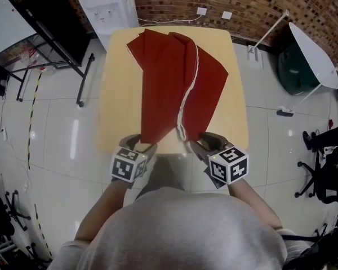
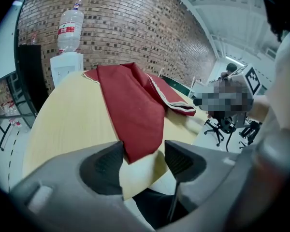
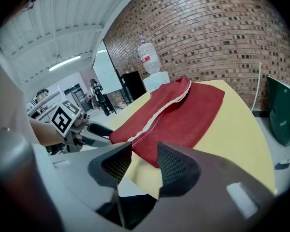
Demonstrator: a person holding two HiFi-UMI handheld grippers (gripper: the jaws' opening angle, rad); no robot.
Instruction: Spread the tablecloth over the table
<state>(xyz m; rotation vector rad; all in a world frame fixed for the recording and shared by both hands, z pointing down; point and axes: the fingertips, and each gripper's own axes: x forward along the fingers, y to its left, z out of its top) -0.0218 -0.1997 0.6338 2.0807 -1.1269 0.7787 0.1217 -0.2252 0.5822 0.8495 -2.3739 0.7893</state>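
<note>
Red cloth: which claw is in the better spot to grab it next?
Probably the left claw. It is open, and a corner of the red cloth lies right between its pads. The right claw is open too, but in the head view it sits just beside the cloth's edge.

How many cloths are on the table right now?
1: a red fabric tablecloth with white edge trim, lying folded along the middle of the pale yellow table, its near end at the person's side. Another could hide beneath its folds.
</note>
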